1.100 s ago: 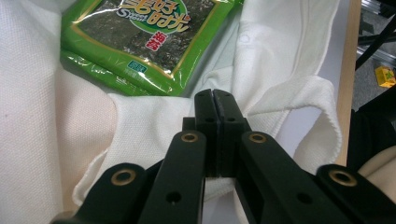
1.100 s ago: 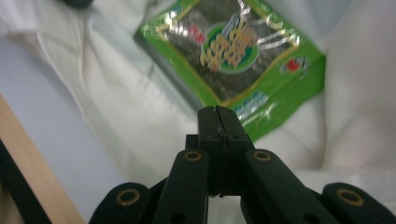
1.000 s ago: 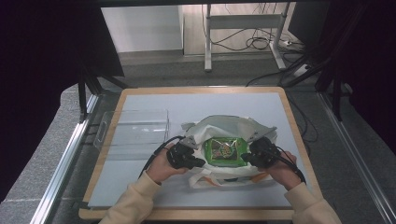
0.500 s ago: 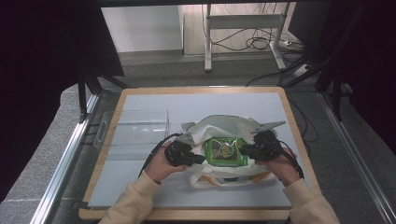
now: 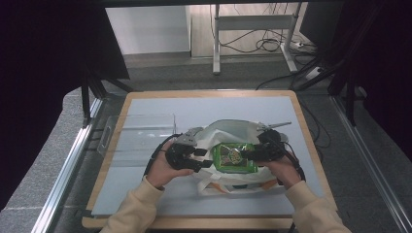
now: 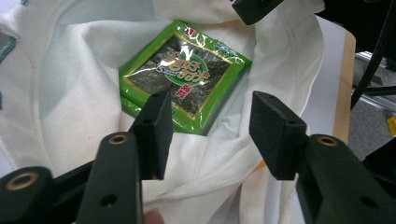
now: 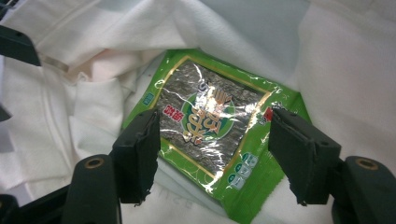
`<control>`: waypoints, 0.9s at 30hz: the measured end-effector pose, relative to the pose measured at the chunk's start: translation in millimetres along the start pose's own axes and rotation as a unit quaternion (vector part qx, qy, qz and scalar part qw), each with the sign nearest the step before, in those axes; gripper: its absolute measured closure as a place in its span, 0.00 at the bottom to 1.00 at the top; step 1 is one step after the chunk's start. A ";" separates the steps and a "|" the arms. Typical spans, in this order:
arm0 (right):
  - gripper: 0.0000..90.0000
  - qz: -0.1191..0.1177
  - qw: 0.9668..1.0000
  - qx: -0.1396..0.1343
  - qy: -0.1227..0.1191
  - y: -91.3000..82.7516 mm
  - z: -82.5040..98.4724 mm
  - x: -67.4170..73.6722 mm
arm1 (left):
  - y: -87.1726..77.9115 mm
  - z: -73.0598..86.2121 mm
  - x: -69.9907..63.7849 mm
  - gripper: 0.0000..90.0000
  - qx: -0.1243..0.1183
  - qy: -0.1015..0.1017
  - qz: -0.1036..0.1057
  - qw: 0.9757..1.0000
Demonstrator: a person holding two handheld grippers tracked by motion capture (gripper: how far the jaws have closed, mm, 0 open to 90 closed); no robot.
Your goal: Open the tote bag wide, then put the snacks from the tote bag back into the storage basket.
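My left gripper [image 5: 206, 158] has just been opening, jaws spread with only bag cloth between them. The green seaweed packet [image 5: 233, 157] lies in the white bag [image 5: 228, 130] between both grippers. My right gripper [image 5: 247, 154], likewise just opening, brackets the packet without pressing.

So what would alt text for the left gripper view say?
A green seaweed packet lies in an open white cloth bag. The left gripper hovers just short of it, its two black jaws apart after just opening, with nothing between them.
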State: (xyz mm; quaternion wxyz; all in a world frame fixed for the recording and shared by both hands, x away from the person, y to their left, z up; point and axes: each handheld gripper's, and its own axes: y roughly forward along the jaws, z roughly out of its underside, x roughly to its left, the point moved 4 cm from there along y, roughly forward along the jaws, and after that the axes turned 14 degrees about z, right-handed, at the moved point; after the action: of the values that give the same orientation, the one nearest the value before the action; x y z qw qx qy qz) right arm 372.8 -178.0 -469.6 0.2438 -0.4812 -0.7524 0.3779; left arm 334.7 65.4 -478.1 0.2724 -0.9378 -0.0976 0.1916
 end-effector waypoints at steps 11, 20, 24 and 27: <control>0.37 0.026 0.999 0.041 0.015 18.3 -3.8 -2.2 | 1.8 1.0 0.7 0.45 0.009 -0.003 0.001 1.000; 0.34 0.058 0.996 0.068 0.008 27.8 -5.4 1.6 | 0.8 1.2 1.8 0.44 0.009 -0.003 0.003 1.000; 0.32 0.071 0.994 0.087 0.006 33.8 -6.0 7.4 | -0.8 1.2 1.8 0.43 0.007 -0.003 0.006 1.000; 0.30 0.080 0.990 0.116 0.019 42.0 -4.2 6.8 | -1.6 0.8 1.3 0.43 0.004 -0.002 0.008 1.000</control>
State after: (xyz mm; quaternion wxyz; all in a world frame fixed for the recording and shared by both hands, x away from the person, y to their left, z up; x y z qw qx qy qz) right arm 395.7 -159.9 -500.9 0.2817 -0.5154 -0.6576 0.4718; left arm 335.4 67.5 -478.2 0.2741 -0.9372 -0.0900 0.1962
